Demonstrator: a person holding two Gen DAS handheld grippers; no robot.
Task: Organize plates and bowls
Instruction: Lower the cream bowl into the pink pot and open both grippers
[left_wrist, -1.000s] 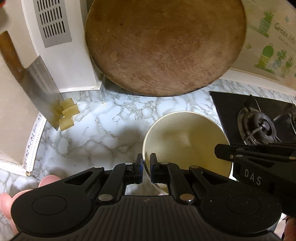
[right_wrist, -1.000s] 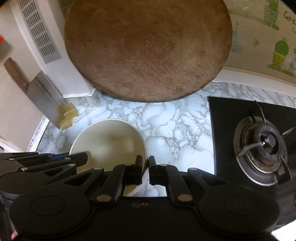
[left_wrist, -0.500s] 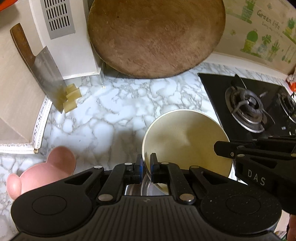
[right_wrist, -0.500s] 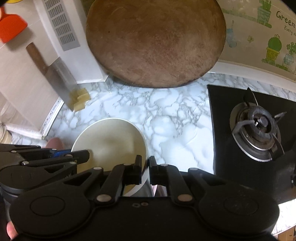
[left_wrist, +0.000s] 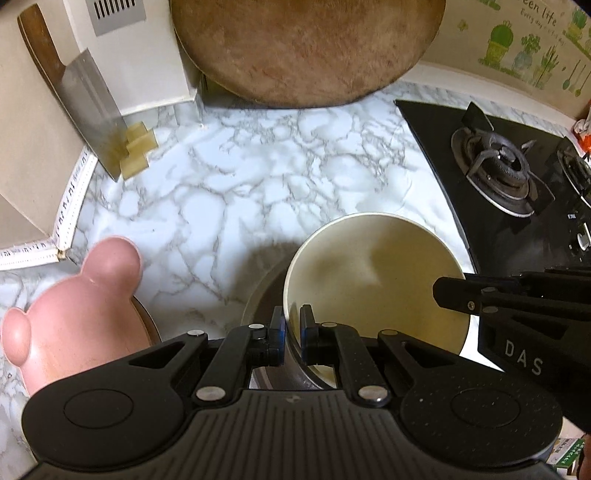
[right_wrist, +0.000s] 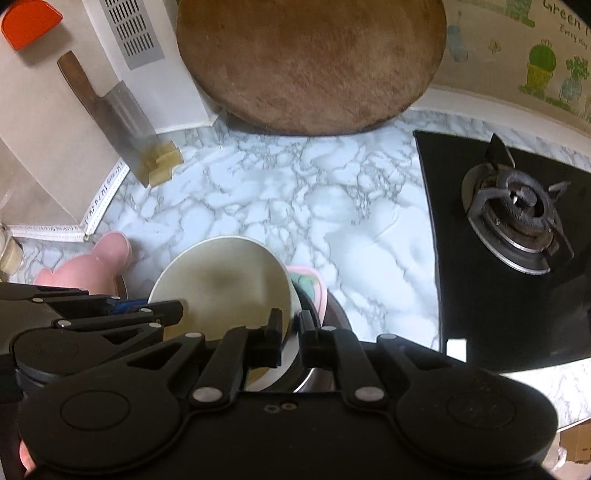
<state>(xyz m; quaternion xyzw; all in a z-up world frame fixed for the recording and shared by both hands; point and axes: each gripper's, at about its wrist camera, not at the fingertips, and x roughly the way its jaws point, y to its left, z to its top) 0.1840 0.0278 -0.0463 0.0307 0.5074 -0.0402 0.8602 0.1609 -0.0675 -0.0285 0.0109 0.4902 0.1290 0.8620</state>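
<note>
A cream bowl (left_wrist: 373, 280) is held in the air by both grippers. My left gripper (left_wrist: 291, 332) is shut on its left rim. My right gripper (right_wrist: 290, 334) is shut on its right rim (right_wrist: 221, 284). Under the bowl a steel bowl (left_wrist: 266, 295) shows, partly hidden. A pink bear-shaped plate (left_wrist: 77, 317) lies at the left on the marble counter (left_wrist: 258, 177); it also shows in the right wrist view (right_wrist: 92, 269). A pink dish with green inside (right_wrist: 310, 288) sits just right of the bowl.
A round wooden board (left_wrist: 306, 48) leans on the back wall. A cleaver (left_wrist: 85, 99) hangs at the left above yellow blocks (left_wrist: 136, 151). A black gas hob (left_wrist: 509, 173) fills the right side.
Both grippers have pulled back and up with the cream bowl. The pink bear plate, the steel bowl and the pink dish have come into view below.
</note>
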